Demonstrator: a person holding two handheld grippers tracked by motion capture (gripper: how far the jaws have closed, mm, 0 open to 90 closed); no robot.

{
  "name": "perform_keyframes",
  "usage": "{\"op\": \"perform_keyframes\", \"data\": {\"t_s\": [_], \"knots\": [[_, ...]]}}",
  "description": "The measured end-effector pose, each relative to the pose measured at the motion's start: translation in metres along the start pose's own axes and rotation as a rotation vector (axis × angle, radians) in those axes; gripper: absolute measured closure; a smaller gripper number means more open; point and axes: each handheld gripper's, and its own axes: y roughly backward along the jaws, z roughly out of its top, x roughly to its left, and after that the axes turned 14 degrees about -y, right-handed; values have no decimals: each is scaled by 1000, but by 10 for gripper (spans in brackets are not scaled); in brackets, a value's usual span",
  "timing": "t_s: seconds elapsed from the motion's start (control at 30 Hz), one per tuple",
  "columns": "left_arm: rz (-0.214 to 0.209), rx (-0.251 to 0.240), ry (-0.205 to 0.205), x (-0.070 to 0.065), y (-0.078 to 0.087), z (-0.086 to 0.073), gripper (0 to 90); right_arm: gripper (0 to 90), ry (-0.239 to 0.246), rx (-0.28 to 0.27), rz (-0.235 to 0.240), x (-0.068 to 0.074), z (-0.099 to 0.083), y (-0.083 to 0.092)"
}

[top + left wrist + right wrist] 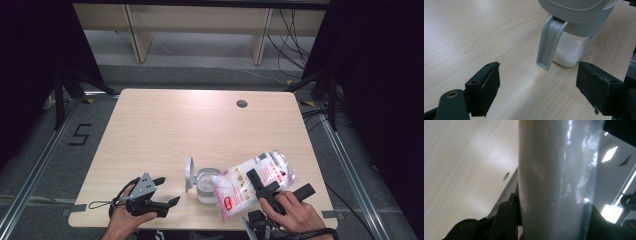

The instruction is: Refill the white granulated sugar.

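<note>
Left gripper [165,191]: jaws spread, nothing held.
Right gripper [272,188]: clamped on clear plastic bag of white powder [252,182].
Advice: bag's corner should be kept over small clear lidded jar [206,185].

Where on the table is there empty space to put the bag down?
The whole far half of the table is bare, from the small round hole across to the left edge. The near edge is crowded: the left gripper sits beside the jar with its lid flipped up, and the right gripper tips the bag over the jar.
</note>
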Motion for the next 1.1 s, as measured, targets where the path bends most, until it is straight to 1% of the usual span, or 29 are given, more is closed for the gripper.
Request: {"op": "perform_keyframes", "data": {"t_s": [0.1,0.2,0.23,0.27,0.33,0.37,0.43,0.5,0.53,0.57,0.63,0.67,0.73,0.8,0.83,0.87,0.93,0.97,1.0,1.07,1.1], "knots": [[-7,5,-4,1,0,0,187,678,1,5,1,1,0,0],[-6,5,-4,1,0,0,187,678,6,5,4,0,0,0],[1,0,-9,1,0,0,187,679,5,8,9,1,0,0],[-5,4,-7,1,0,0,187,679,-1,7,7,1,1,-1],[-2,-1,-2,0,0,0,187,679,9,5,9,2,2,-1],[-1,-1,-12,1,0,0,187,679,1,7,11,3,2,-1],[-3,2,-6,1,0,0,187,679,11,1,11,2,3,-1],[-6,3,-30,2,0,0,187,679,11,5,13,2,3,-2],[0,3,-1,0,0,0,187,679,12,5,12,2,3,-2],[1,13,-25,2,1,0,187,679,9,8,17,2,3,-3],[0,13,-11,1,1,0,187,679,16,8,18,3,2,-3],[1,2,-7,0,0,1,187,679,16,8,18,3,2,-3],[-6,6,-36,2,1,1,187,679,14,9,18,3,2,-2],[-2,8,-39,2,1,1,187,679,14,10,13,2,2,-3],[-4,5,-35,2,1,1,187,679,15,9,12,2,2,-3],[-1,3,-8,0,1,1,187,679,9,11,11,2,2,-2],[-16,-11,6,2,0,0,187,680,12,8,12,2,2,-2],[-27,-11,30,2,0,0,187,680,11,8,11,2,2,-2],[-27,-18,42,3,0,-1,187,680,16,10,13,2,2,-2],[-18,-11,36,3,0,-1,187,680,14,12,15,3,2,-4],[-25,-17,41,3,0,-1,187,680,13,11,17,4,2,-4]]}}
